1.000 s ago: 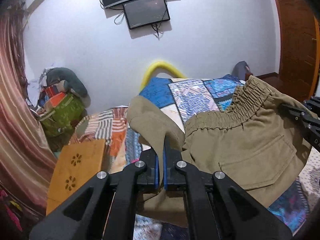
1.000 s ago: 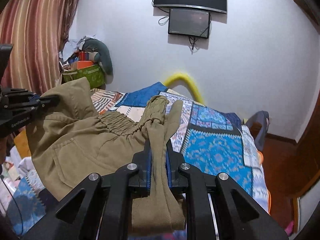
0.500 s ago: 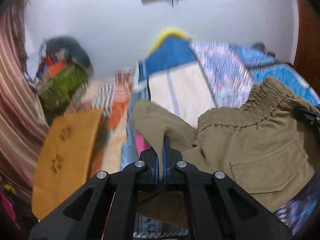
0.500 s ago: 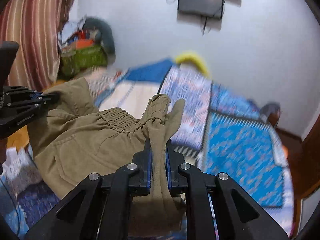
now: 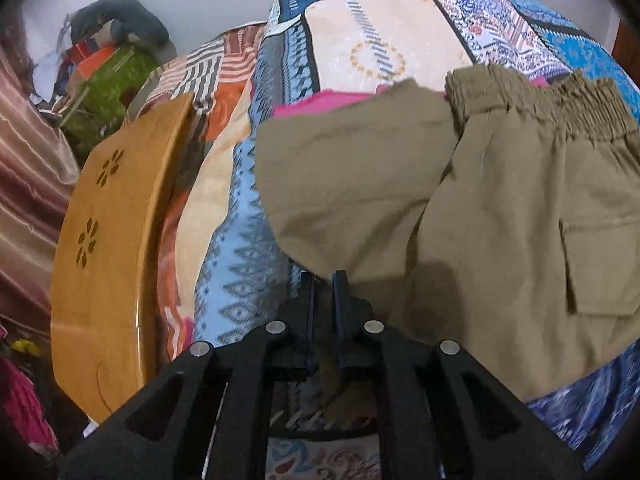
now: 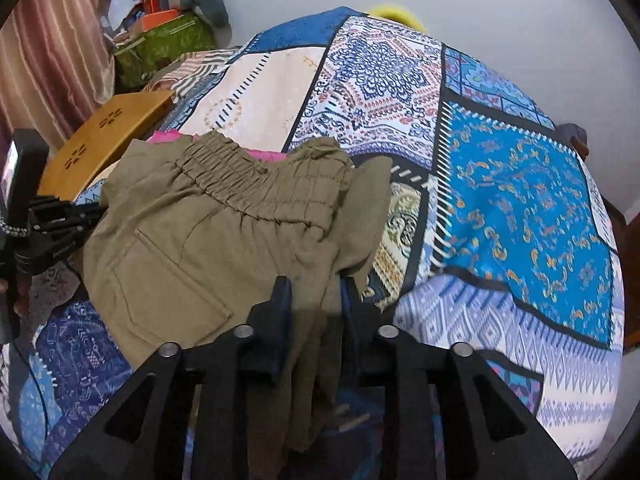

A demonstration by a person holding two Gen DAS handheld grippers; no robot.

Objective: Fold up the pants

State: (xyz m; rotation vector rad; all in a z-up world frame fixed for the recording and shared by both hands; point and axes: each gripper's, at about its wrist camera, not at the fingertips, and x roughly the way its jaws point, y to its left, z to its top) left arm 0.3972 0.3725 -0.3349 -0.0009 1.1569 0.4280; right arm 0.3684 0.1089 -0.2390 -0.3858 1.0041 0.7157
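Observation:
The olive-khaki pants (image 5: 460, 208) with an elastic waistband and a flap pocket lie spread on the patchwork bedspread (image 5: 380, 40). My left gripper (image 5: 324, 280) is shut on a fold of the pants at their left edge. My right gripper (image 6: 314, 288) is shut on a bunched fold of the pants (image 6: 224, 232) at their right edge, with cloth hanging down between the fingers. The left gripper also shows in the right wrist view (image 6: 60, 220), at the pants' far left side.
A pink cloth (image 5: 332, 100) peeks out under the waistband. A wooden board (image 5: 108, 232) stands off the bed's left side, with a green bag (image 5: 112, 92) and piled clutter against the white wall. A striped curtain (image 6: 48, 48) hangs at the left.
Both grippers have come down and tilted toward the bed, still holding the pants. The pants, held up in the air before, now rest flat on the bedspread.

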